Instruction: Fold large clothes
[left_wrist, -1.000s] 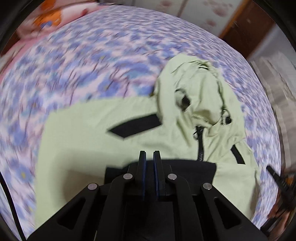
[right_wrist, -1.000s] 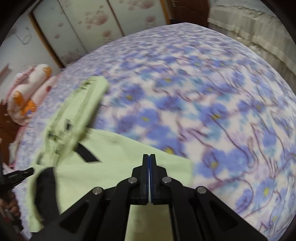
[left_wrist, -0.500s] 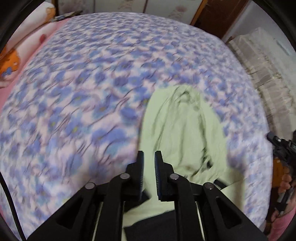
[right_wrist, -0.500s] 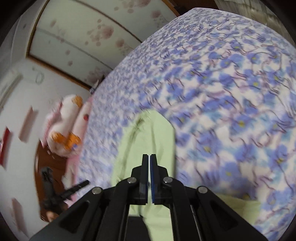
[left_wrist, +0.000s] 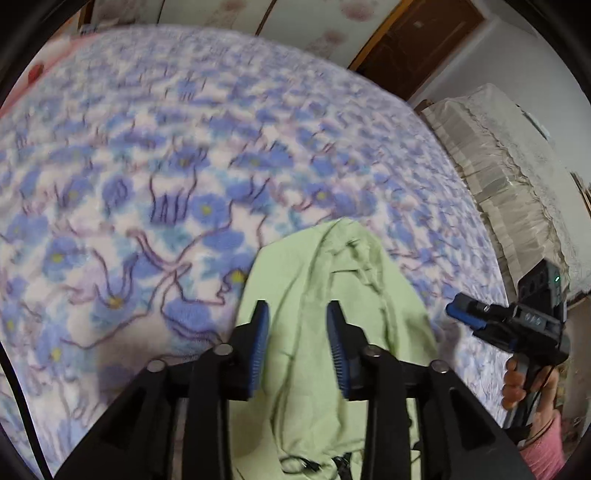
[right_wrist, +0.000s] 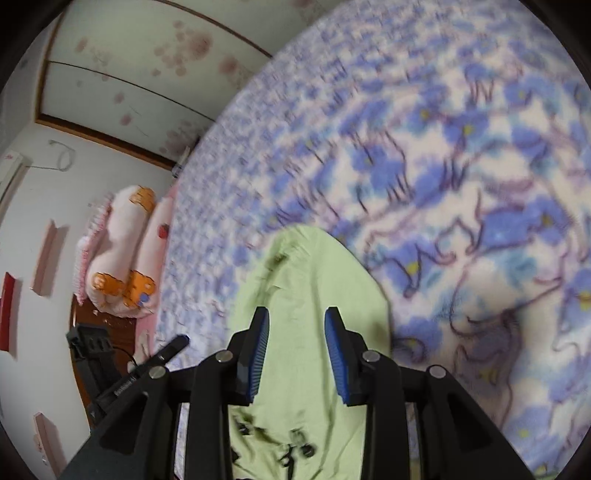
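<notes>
Light green jacket (left_wrist: 332, 295) lies on the bed (left_wrist: 147, 166), over a blue floral cover, in a narrow strip running toward 12 o'clock in both wrist views. Left hand-held gripper (left_wrist: 297, 345) has its jaws spreading, blue pads apart, jacket under the gap but not pinched. Right hand-held gripper (right_wrist: 295, 350) is also opening over the jacket (right_wrist: 314, 277), nothing pressed between its pads. In the left view the right one appears at 3 o'clock, gripped by a hand (left_wrist: 524, 380). Pink pillows (right_wrist: 122, 254) sit at 9 o'clock in the right view.
</notes>
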